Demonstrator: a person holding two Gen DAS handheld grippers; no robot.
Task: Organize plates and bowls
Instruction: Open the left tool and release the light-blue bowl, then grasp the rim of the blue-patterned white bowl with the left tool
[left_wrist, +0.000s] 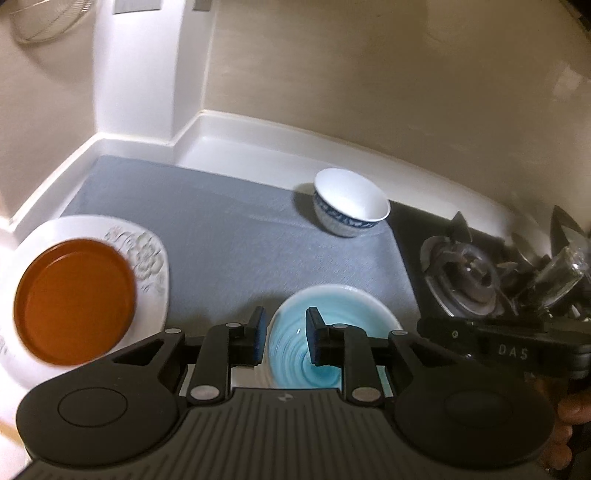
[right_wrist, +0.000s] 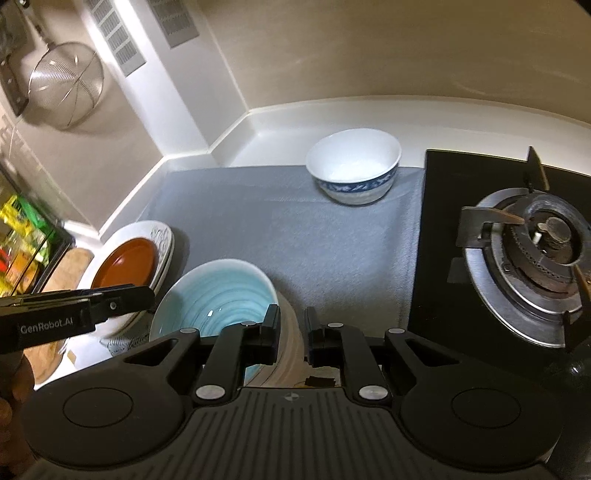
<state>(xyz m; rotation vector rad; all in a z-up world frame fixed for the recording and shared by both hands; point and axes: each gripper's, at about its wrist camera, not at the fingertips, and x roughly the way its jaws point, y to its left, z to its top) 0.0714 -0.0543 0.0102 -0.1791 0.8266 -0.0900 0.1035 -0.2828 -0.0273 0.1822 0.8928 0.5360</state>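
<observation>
A turquoise swirl bowl (left_wrist: 334, 332) (right_wrist: 218, 299) sits at the near edge of the grey mat (left_wrist: 229, 236). My left gripper (left_wrist: 285, 338) straddles its left rim, jaws slightly apart. My right gripper (right_wrist: 291, 332) straddles its right wall, jaws close around it. A white bowl with a blue band (left_wrist: 351, 201) (right_wrist: 354, 166) stands at the mat's far side. An orange plate (left_wrist: 74, 299) (right_wrist: 123, 264) lies on a white embossed plate (left_wrist: 147, 254) (right_wrist: 162, 232) at the left.
A gas burner (left_wrist: 465, 273) (right_wrist: 543, 240) on a black hob borders the mat on the right. A wire strainer (right_wrist: 66, 81) hangs on the left wall. White counter upstand and beige walls run behind. A glass object (left_wrist: 561, 273) lies near the burner.
</observation>
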